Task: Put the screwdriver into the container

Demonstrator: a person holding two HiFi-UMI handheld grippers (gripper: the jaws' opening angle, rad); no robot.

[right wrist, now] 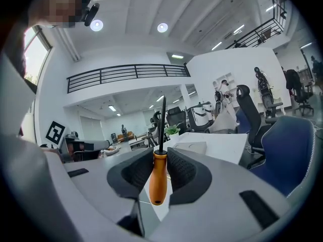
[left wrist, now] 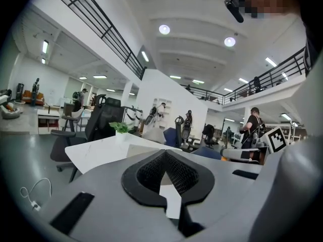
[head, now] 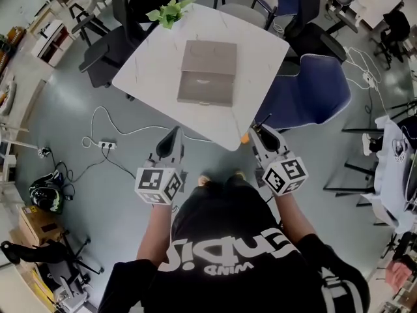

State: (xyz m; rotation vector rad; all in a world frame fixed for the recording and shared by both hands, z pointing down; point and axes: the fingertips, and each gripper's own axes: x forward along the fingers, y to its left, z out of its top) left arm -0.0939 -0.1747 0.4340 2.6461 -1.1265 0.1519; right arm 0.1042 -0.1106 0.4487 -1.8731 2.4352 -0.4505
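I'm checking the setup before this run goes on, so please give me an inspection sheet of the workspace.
Surface: white table on a grey floor.
Job's things: grey container lies on the table; screwdriver, orange handle, is in the right gripper.
Clutter: potted plant at the table's far corner.
Grippers: left gripper shut, empty; right gripper shut on the screwdriver.
Cables: white cable and power strip on the floor, left of the table.
Surroundings: blue chair and black chairs beside the table.
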